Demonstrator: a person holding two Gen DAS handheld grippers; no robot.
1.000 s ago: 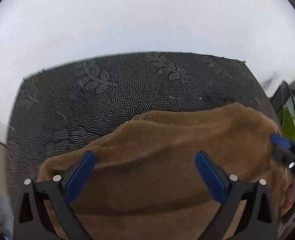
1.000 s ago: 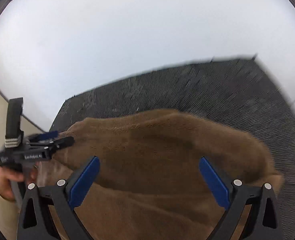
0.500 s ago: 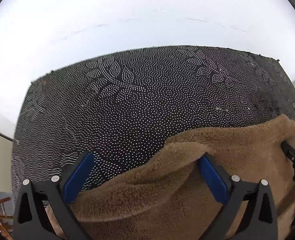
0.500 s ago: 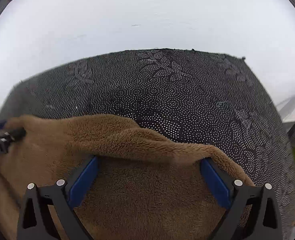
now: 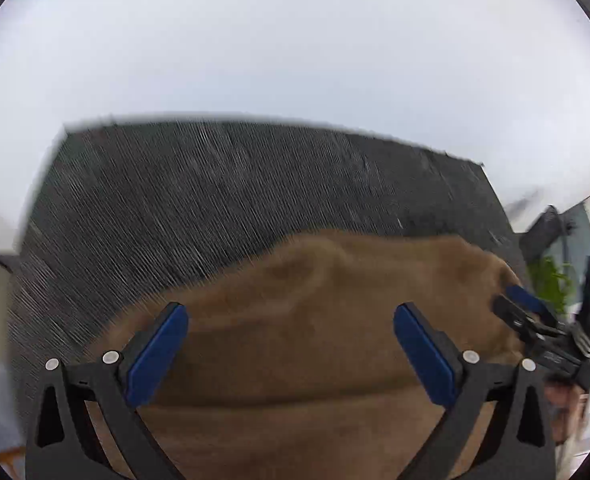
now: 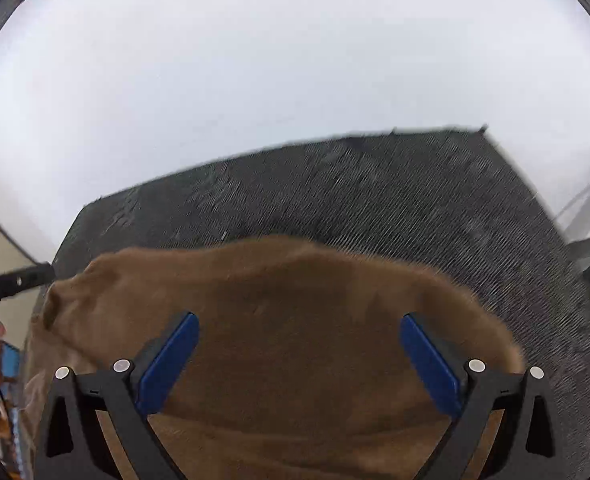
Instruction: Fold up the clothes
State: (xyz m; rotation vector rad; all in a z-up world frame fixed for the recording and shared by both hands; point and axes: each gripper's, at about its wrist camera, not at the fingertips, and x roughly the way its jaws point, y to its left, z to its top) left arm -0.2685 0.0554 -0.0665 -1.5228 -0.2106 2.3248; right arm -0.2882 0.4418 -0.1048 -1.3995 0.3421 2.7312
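Background: dark dotted cloth covers the desk [image 5: 199,200]; plain white wall fills the upper half of both frames. Both views are motion-blurred.

Nearest, lower frame: left tool [image 5: 291,354] has its blue pads spread wide, nothing between them. Right tool [image 6: 299,360] likewise spread wide and holding nothing. In the left view the right tool also appears at the right edge, beside the garment's end; its jaw state there is too blurred to read.

Middle of frame: brown fleece garment [image 5: 315,320] lies heaped on the desk under both tools, with a soft ridge across its centre and a rounded far edge. Whether that ridge is a finished fold or loose bunching cannot be told.

Judgement: thick pile will spring back and slip. Any grip should take the full edge thickness, both tools level with each other, then lay the layer flat and press the crease before letting go. Far edge should end square to the desk's edge.
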